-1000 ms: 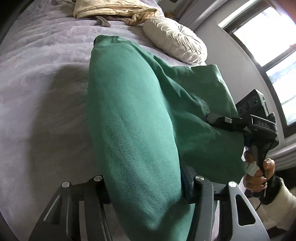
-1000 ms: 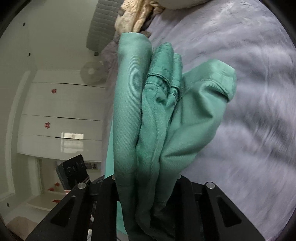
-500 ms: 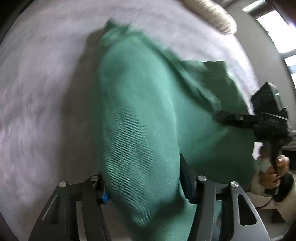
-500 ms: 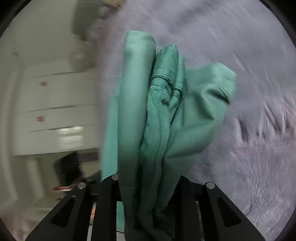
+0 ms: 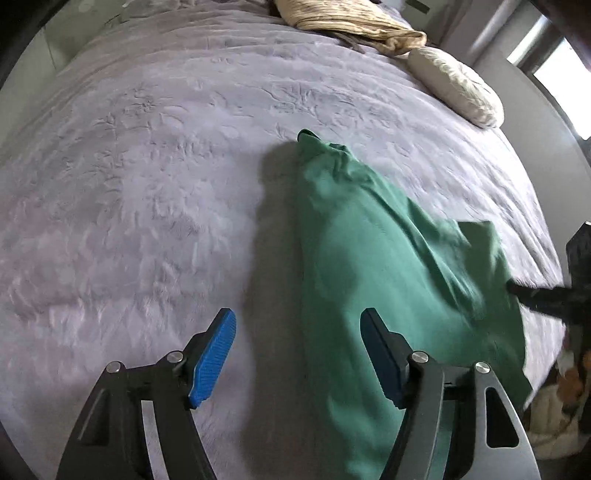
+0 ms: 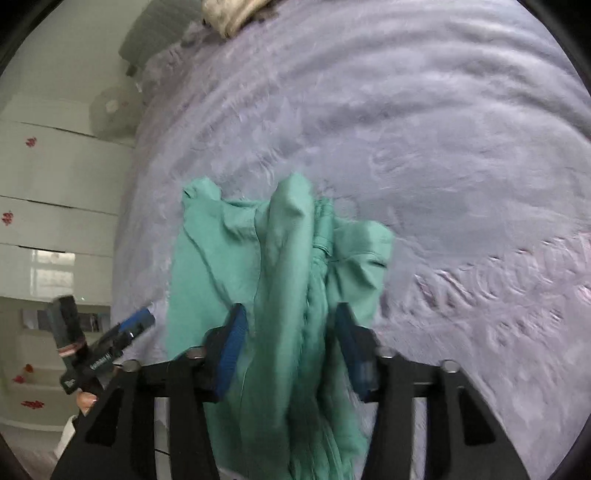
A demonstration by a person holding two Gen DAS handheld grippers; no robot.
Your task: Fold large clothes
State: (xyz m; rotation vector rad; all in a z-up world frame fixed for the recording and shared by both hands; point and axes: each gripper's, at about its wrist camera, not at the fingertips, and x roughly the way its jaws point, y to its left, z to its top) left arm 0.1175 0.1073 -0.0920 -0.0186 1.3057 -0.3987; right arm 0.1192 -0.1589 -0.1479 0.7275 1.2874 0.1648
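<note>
A large green garment [image 5: 373,266] lies bunched lengthwise on the lilac bedspread [image 5: 147,184]. My left gripper [image 5: 297,356] is open, its blue pads apart; the cloth lies under its right finger [image 5: 380,362], not held. In the right wrist view the garment [image 6: 288,280] rises in folds between the pads of my right gripper [image 6: 288,347], whose jaws stand apart and look loose around the cloth. The right gripper also shows at the edge of the left wrist view [image 5: 546,295], and the left gripper shows in the right wrist view [image 6: 110,339].
A cream pillow [image 5: 458,88] and a beige crumpled cloth [image 5: 351,22] lie at the head of the bed. White drawers [image 6: 55,184] and a fan [image 6: 110,110] stand beyond the bed's left side. A window [image 5: 554,70] is at the right.
Both grippers have opened and let the green garment drop onto the bed. The left gripper has pulled back and now stands beside the cloth.
</note>
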